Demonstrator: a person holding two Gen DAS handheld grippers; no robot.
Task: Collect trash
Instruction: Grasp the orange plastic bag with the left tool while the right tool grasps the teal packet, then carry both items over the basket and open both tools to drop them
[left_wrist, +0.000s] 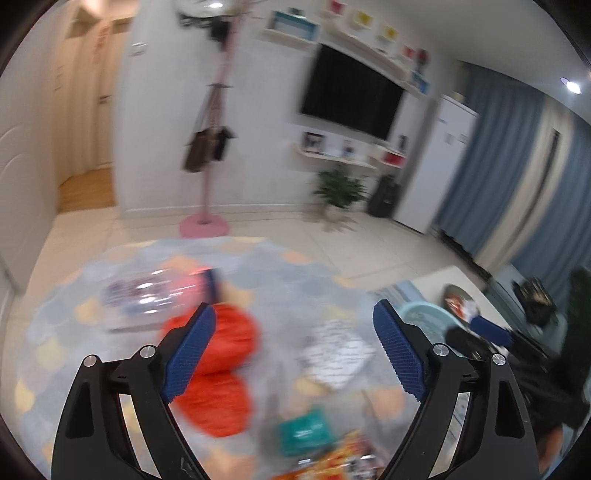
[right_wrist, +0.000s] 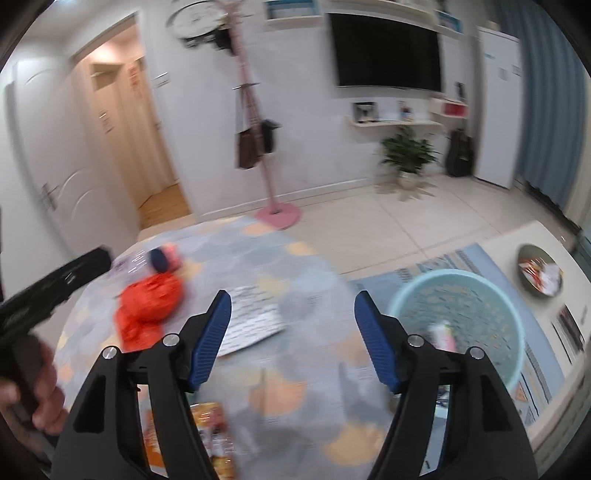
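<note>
A round table with a grey patterned cloth (left_wrist: 288, 280) (right_wrist: 295, 288) carries the trash. An orange crumpled bag (left_wrist: 221, 365) (right_wrist: 147, 306) lies on it, with a clear wrapper (left_wrist: 144, 295) beyond it. A white printed paper (left_wrist: 338, 352) (right_wrist: 251, 317) lies mid-table. A teal packet (left_wrist: 304, 432) and an orange snack packet (left_wrist: 347, 458) (right_wrist: 214, 439) lie near me. A light blue basket (right_wrist: 461, 325) (left_wrist: 424, 314) to the right holds a pink item (right_wrist: 443, 334). My left gripper (left_wrist: 293, 325) is open above the table, empty. My right gripper (right_wrist: 293, 317) is open and empty. Both views are blurred.
A pink coat stand (right_wrist: 277, 214) (left_wrist: 203, 221) rises behind the table. A potted plant (right_wrist: 406, 155), a wall TV (right_wrist: 386, 55) and a white fridge (left_wrist: 439, 162) stand at the back. A low table to the right holds a dark plate (right_wrist: 539, 273).
</note>
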